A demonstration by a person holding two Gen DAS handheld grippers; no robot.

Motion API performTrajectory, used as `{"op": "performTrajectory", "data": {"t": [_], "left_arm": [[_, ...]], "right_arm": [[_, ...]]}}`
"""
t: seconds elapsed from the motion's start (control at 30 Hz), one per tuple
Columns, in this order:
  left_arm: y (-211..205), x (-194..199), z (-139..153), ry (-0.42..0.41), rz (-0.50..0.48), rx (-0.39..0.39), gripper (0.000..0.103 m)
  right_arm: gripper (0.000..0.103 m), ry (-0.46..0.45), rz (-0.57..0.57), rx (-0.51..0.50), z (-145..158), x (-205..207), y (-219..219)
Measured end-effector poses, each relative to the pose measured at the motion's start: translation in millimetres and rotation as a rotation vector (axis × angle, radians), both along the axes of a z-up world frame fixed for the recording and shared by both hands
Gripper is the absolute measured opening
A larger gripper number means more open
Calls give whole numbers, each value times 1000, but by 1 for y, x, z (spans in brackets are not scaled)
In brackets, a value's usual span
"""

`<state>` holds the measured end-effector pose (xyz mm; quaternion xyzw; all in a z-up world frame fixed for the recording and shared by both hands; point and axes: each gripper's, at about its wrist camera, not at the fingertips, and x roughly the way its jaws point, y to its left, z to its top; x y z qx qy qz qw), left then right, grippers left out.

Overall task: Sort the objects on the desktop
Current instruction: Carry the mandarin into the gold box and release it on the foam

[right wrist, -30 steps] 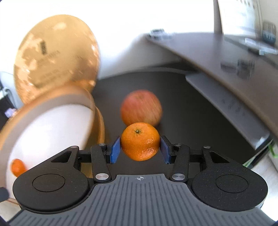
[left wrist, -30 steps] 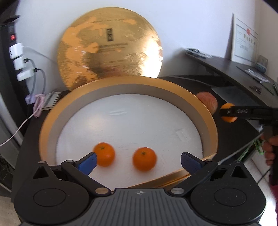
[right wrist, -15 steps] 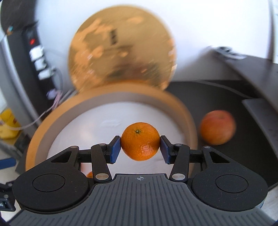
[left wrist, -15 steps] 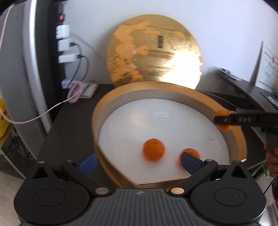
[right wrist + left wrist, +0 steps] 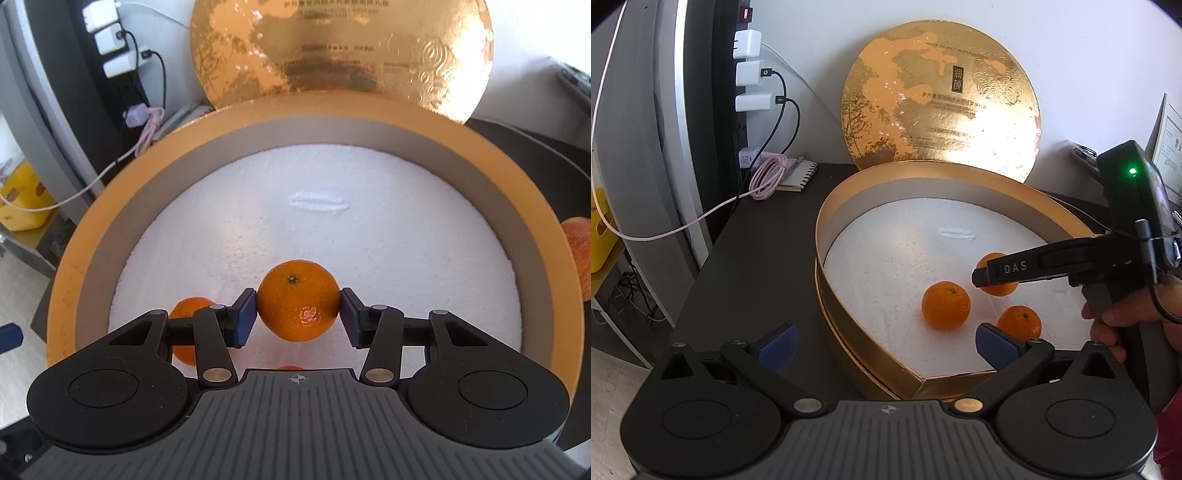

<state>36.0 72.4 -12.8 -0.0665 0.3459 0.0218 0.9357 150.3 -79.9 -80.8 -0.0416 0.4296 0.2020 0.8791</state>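
A round gold box (image 5: 827,236) with a white foam floor sits on the black desk. Two tangerines lie inside it, one (image 5: 945,304) near the middle and one (image 5: 1019,323) closer to me. My right gripper (image 5: 298,315) is shut on a third tangerine (image 5: 298,301) and holds it above the foam inside the box (image 5: 535,206); from the left wrist view this held tangerine (image 5: 997,290) shows behind the right gripper's finger (image 5: 1004,267). My left gripper (image 5: 884,345) stands open at the box's near rim, nothing between its pads.
The gold lid (image 5: 942,99) leans on the wall behind the box. A reddish apple (image 5: 578,254) lies on the desk right of the box. Chargers, cables and a small notebook (image 5: 798,173) sit at the back left. A yellow bin (image 5: 22,199) stands off the desk's left edge.
My right gripper carried its tangerine leftward from beside the apple, over the rim, to above the foam. My left gripper swung left, so the box now sits right of centre in its view.
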Motion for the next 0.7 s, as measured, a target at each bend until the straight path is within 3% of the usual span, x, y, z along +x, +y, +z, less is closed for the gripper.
{"op": "performTrajectory", "data": {"t": [0.4,0.57,0.7], "left_arm": [[-3,1,0,9,-10,-2,103],[-7,-2,3,6,-13,13,103],[-10,-6,7,-1,-12,26,103]], "right_arm": [[52,22,2,-29,-8,2,10],[64,-11,25,-52,-3,-2,13],[66,-54,23,-31,11,-13,5]]}}
